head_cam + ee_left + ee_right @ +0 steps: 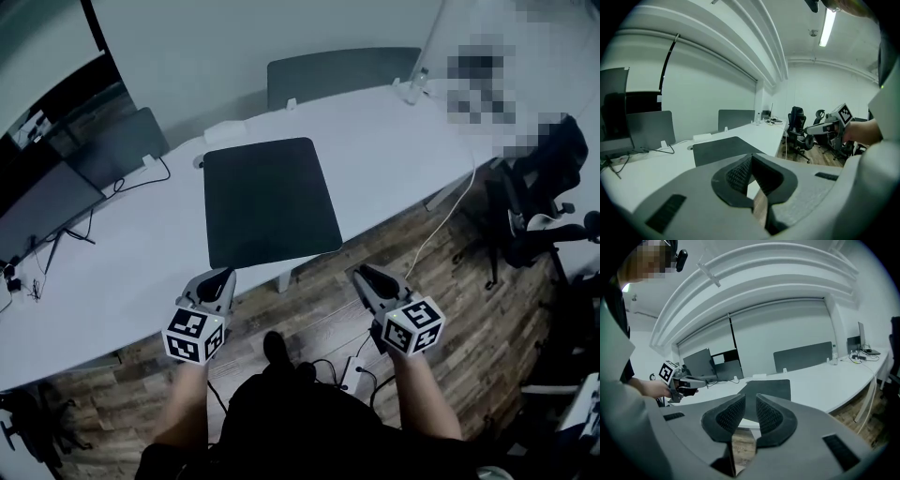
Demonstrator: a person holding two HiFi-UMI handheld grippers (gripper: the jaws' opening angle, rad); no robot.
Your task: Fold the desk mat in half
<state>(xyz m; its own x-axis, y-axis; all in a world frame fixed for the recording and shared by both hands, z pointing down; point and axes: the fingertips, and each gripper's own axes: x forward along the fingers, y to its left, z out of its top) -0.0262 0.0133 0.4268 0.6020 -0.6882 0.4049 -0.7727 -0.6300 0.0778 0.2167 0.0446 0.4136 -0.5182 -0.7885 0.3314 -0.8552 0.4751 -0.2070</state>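
A dark desk mat (270, 202) lies flat and unfolded on the white table (394, 159), its near edge close to the table's front edge. In the left gripper view the mat (719, 149) shows beyond the jaws; in the right gripper view the mat (771, 389) also lies ahead. My left gripper (219, 279) hovers in front of the mat's near left corner, jaws shut with nothing in them. My right gripper (362, 275) hangs off the table's edge over the floor, right of the mat's near right corner. Its pads stand slightly apart, holding nothing.
Monitors (47, 202) and cables (103, 202) occupy the table's left side. A small white box (225, 131) sits behind the mat, and a grey divider panel (342, 73) stands at the back. A black office chair (539, 202) is at the right. A power strip (354, 375) lies on the wooden floor.
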